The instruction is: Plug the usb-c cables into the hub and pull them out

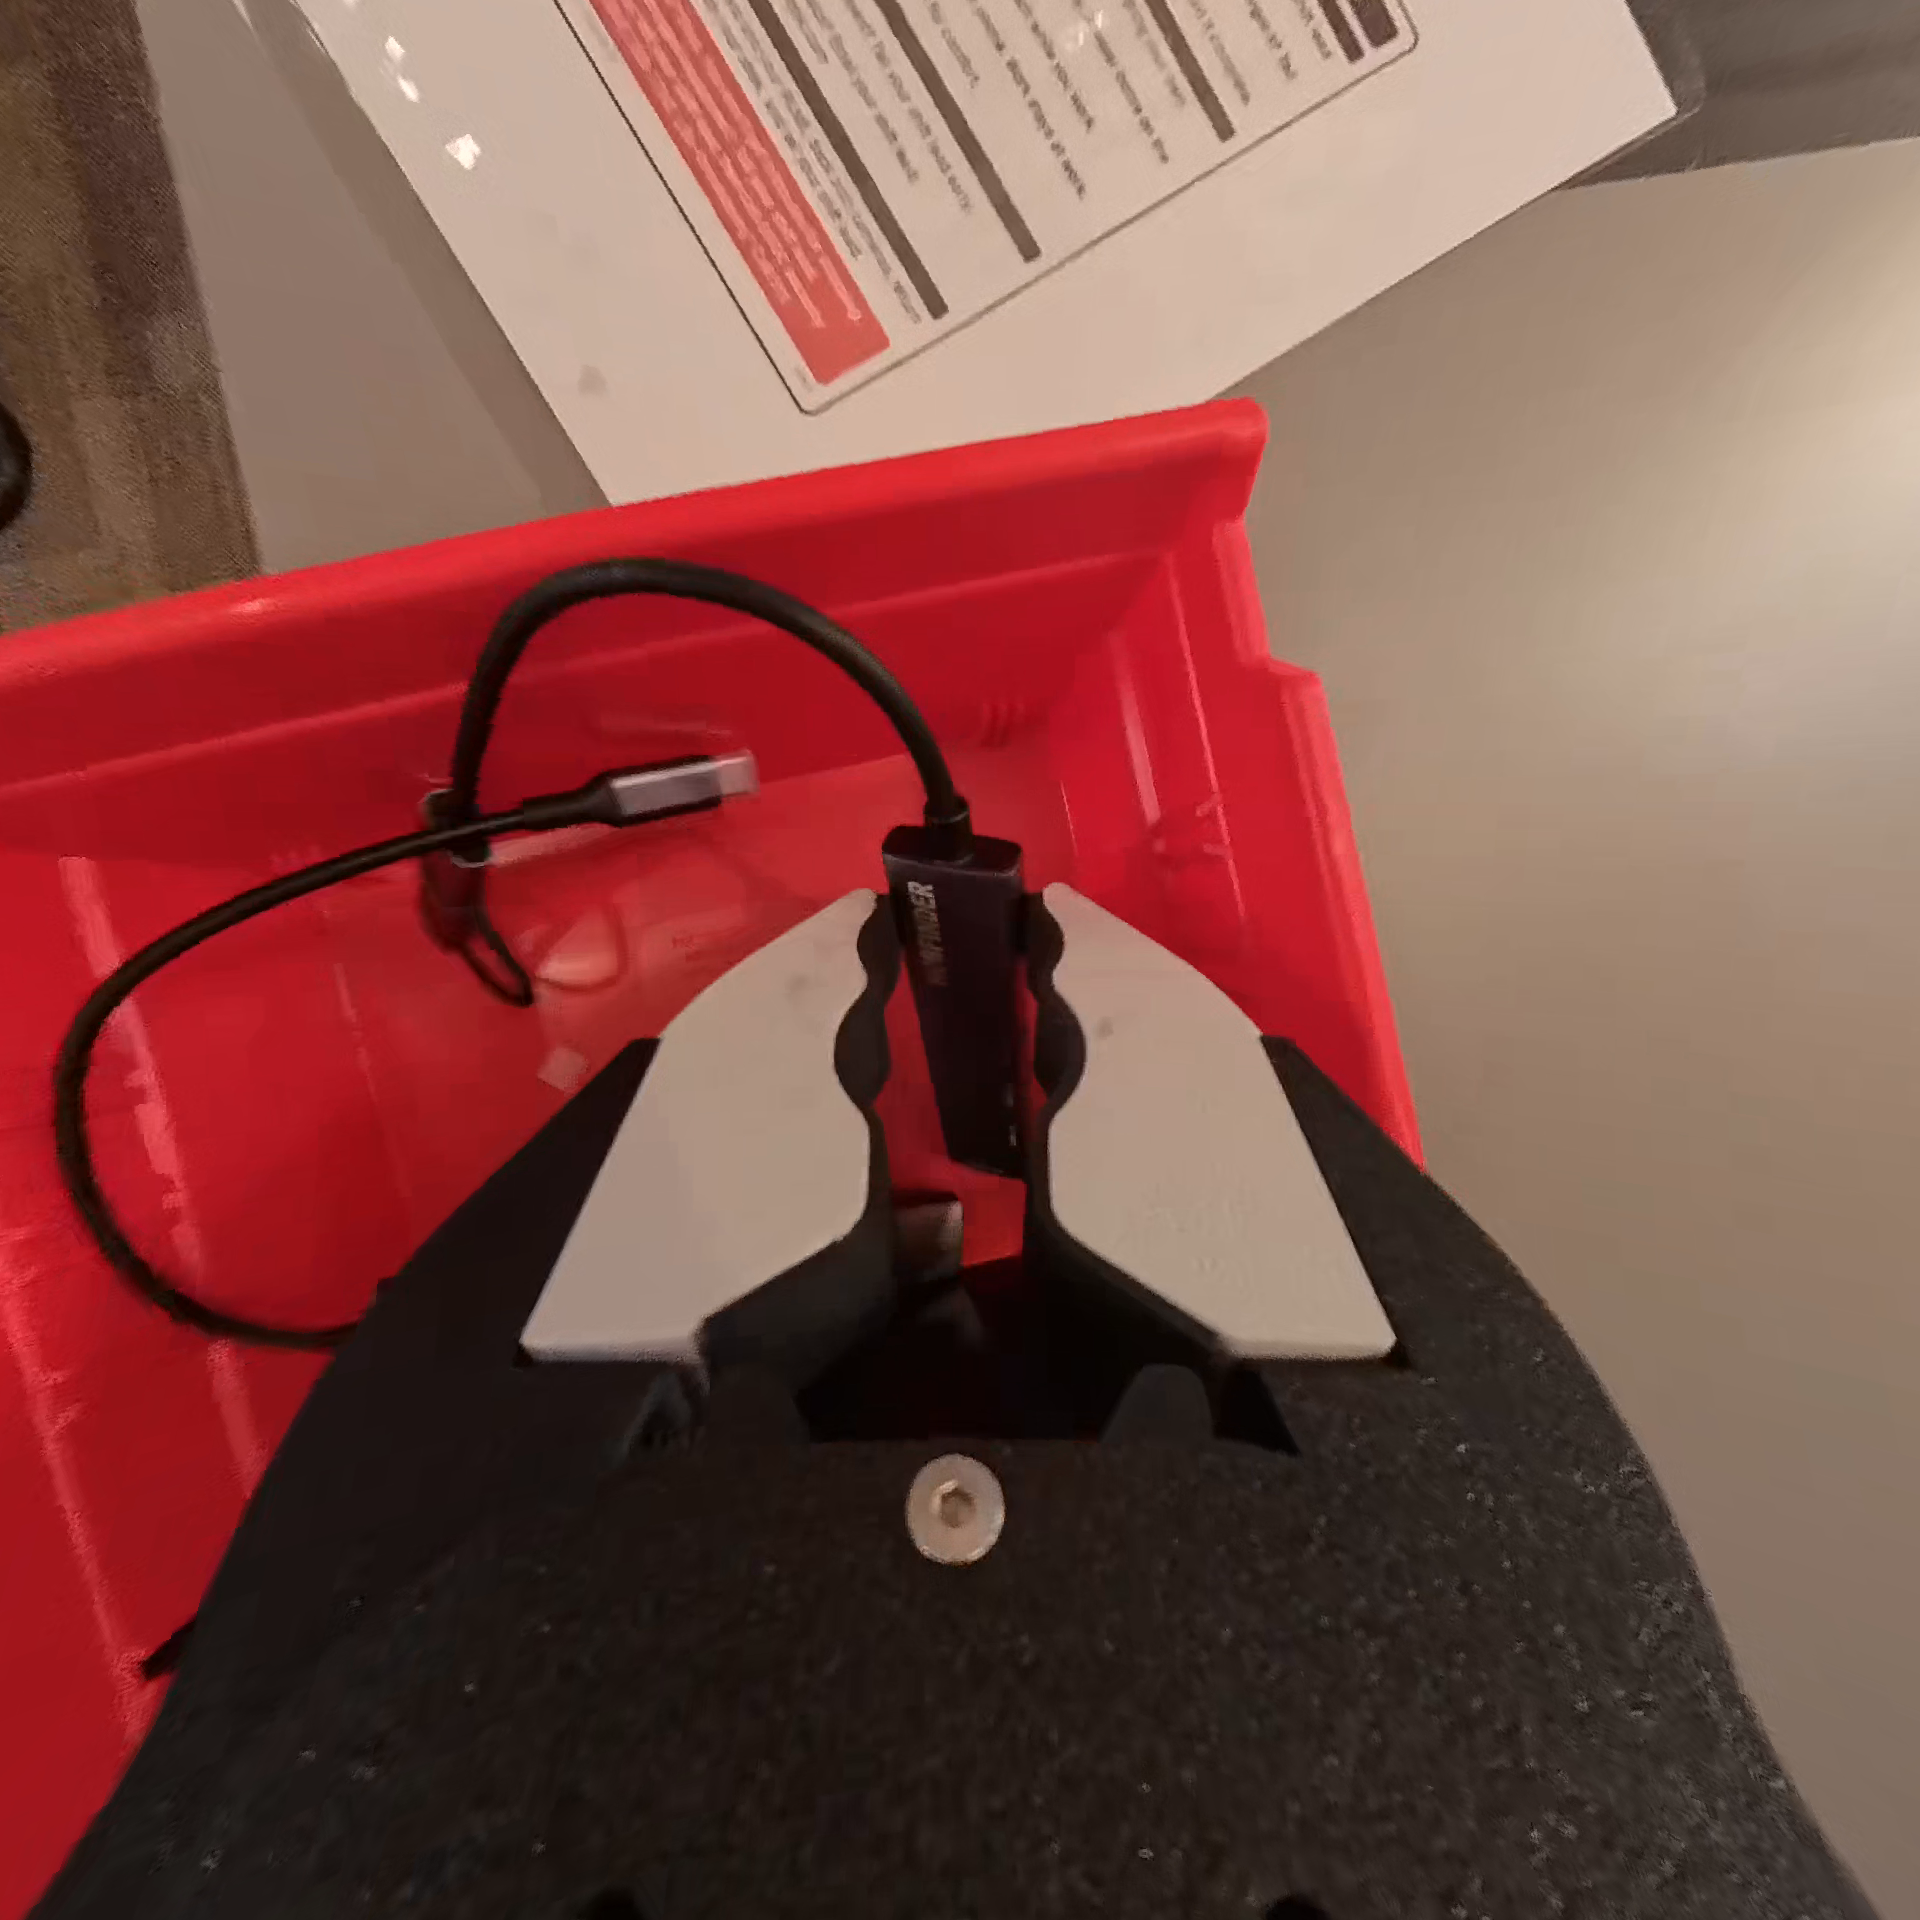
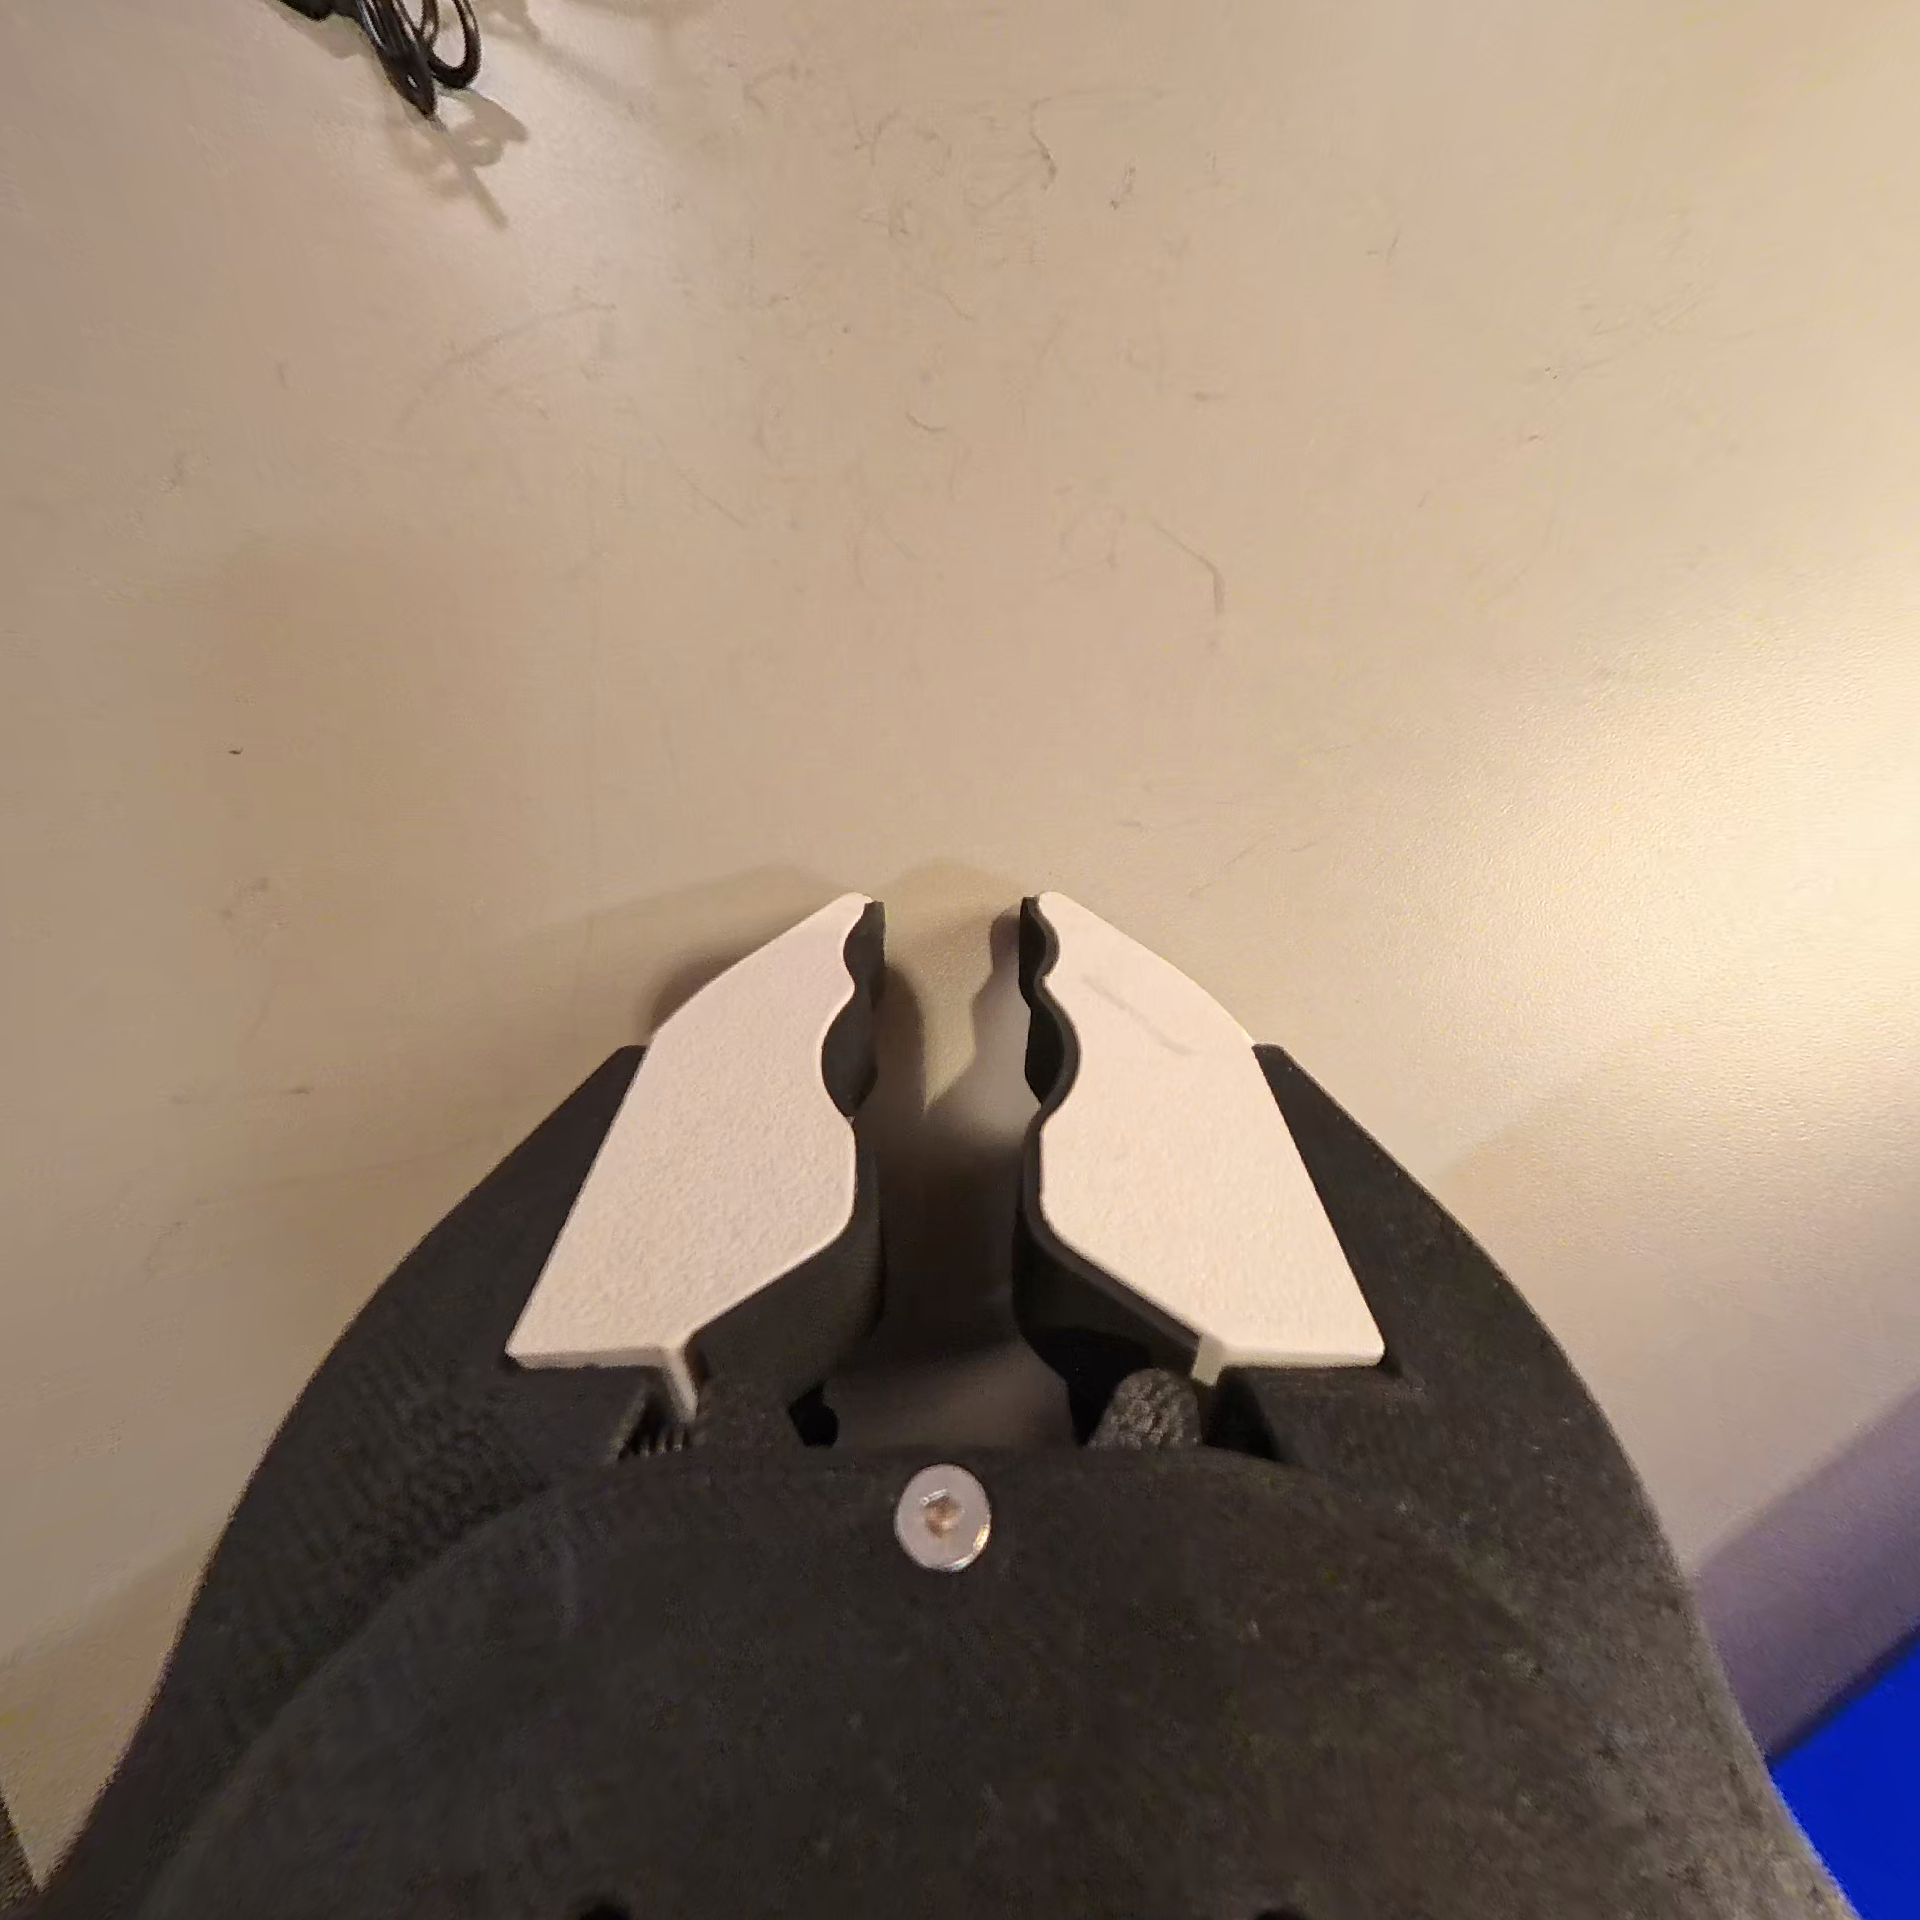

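Hub (image 1: 961, 1013), a slim dark grey metal bar, sits clamped between the jaws of the left gripper (image 1: 954, 909), above the inside of a red plastic bin (image 1: 1039, 540). In the left wrist view its long axis runs nearly in line with the fingers, pointing away from the camera and tilted a little to the left at its far end. From that far end a short black braided cable (image 1: 665, 582) arches up and leftwards, and ends in a grey USB plug (image 1: 675, 784) pointing right, over the far left part of the bin. The cable is bundled at a small black strap (image 1: 457, 821), and a further black loop (image 1: 94, 1122) sweeps down along the bin's left side. The hub's near end points back into the gripper, so any ports there are hidden. Beyond the bin's far wall a white printed sheet (image 1: 582, 208) lies on the beige worktop (image 1: 1610, 623).

In the right wrist view, the right gripper (image 2: 954, 914) hangs just above bare worktop, its jaws parted by a narrow gap and holding nothing. A coil of thin black cable (image 2: 416, 42) lies near the far left corner of that view, well away from the jaws.

Judging from this, the left gripper already has the hub, so the right must go far and to its left for that coiled cable.
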Motion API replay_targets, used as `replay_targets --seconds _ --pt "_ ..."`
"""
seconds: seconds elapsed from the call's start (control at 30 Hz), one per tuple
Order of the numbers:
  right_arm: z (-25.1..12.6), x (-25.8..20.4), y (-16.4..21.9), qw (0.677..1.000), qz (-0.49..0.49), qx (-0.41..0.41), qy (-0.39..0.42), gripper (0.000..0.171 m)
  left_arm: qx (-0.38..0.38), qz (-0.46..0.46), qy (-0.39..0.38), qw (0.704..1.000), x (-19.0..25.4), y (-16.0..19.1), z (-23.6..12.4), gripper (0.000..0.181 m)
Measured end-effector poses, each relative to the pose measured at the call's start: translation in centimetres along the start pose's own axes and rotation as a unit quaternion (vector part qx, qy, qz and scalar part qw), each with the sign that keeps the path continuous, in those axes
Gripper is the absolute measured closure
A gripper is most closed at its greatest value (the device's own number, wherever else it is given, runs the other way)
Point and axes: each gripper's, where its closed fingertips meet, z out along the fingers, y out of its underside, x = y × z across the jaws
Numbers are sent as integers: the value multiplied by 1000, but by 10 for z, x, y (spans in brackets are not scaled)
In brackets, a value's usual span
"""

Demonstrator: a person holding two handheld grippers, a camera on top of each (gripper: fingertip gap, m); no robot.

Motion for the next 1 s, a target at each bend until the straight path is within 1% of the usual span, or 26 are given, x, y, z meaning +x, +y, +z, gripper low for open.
replay_targets --seconds 0.03,0.13,0.23,0.37,0.47,0.53,0.6,0.67,0.77,0.9,1.0 --pt "0 0 0 1000 1 0 -1 146 16 10 -12 1000 -1 -4 -7 158" --pt "1 1 -1 1000 6 -1 -6 146 82 33 -48 995 1 -23 -45 158" --pt "3 2 -2 1000 7 -1 -10 146 173 64 -49 982 24 -48 -95 158" --pt "5 3 -5 1000 6 -1 -10 146 277 129 -1 952 94 -73 -150 158" --pt "9 2 -8 1000 2 -1 -11 145 332 163 89 925 166 -78 -170 158" --pt "11 1 -11 1000 -1 -1 -12 145 355 177 156 905 216 -76 -171 158" --pt "13 1 -13 1000 -5 -1 -10 145 369 179 219 885 262 -73 -165 158" --pt "13 1 -13 1000 -6 0 -6 144 379 181 266 868 302 -68 -150 158" --pt "13 2 -14 1000 -13 2 5 144 376 160 326 852 350 -59 -121 158" --pt "13 4 -16 999 -23 5 28 144 390 123 391 825 394 -48 -88 158" --pt "12 5 -17 998 -30 8 48 144 408 89 425 803 409 -40 -71 158"
